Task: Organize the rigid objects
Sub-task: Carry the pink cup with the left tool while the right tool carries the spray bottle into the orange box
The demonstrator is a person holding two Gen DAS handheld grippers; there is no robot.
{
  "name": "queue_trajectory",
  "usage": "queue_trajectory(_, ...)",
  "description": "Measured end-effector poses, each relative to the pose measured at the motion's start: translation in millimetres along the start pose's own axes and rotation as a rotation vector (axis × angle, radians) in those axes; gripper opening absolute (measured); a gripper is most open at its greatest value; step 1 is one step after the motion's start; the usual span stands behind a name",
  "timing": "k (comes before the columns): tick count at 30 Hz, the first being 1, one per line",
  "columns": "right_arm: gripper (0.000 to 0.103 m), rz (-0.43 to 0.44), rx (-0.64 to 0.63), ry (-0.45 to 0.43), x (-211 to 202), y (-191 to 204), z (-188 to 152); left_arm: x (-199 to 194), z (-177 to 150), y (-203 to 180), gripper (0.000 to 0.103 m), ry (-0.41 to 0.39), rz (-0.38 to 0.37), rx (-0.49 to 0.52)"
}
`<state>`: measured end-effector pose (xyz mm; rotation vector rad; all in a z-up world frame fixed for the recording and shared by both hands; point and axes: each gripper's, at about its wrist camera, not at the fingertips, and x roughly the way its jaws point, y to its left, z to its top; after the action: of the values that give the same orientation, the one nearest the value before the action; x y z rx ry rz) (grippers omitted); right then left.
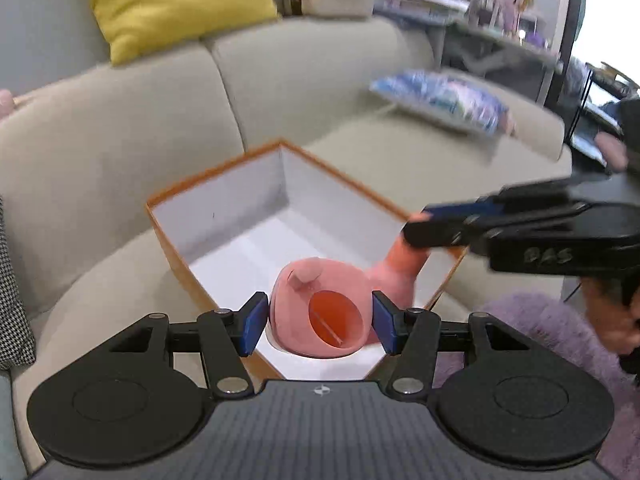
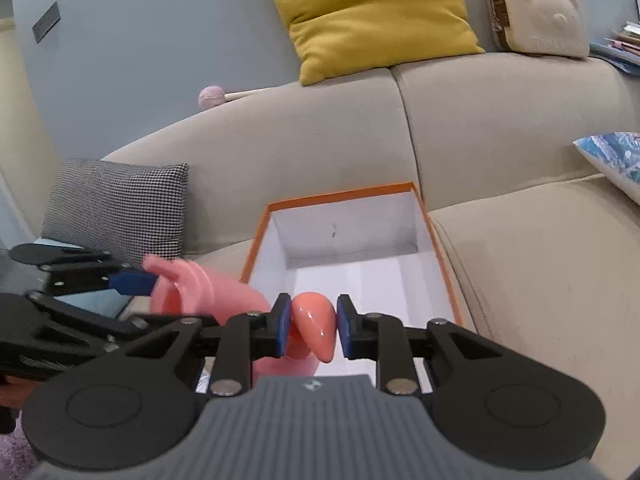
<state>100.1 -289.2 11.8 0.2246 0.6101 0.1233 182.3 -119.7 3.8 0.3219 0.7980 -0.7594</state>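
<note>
Over the orange box (image 1: 224,216), the left hand-held gripper (image 1: 320,322) pinches the pink toy's (image 1: 320,312) body; the right hand-held gripper (image 2: 310,332) pinches its handle end.

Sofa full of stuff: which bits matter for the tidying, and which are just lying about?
In use: pink toy, orange box, left gripper, right gripper.
Lying about: yellow cushion, checked cushion, cream case, blue cushion.
</note>
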Motion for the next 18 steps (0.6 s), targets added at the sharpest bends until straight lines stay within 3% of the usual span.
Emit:
queue_trajectory(3, 0.025, -0.009, -0.021, -0.004, 5.9, -6.4, -1.7, 16.9, 2.5, 1.0, 0.063, 0.070, -0.015, 0.039)
queue_trajectory(10, 0.025, -0.010, -0.130, 0.080, 32.0, -13.4, -11.2, 55.4, 6.0, -14.3, 0.063, 0.244, -0.058, 0.247)
queue_trajectory(15, 0.025, 0.020, -0.177, 0.126, 42.5, -16.9, -13.5, 77.1, 8.0, -21.0, 0.063, 0.374, -0.122, 0.397)
queue_trajectory(18, 0.025, 0.032, -0.189, 0.145, 45.1, -17.4, -11.8, 87.8, 10.0, -16.0, 0.063, 0.448, -0.179, 0.412)
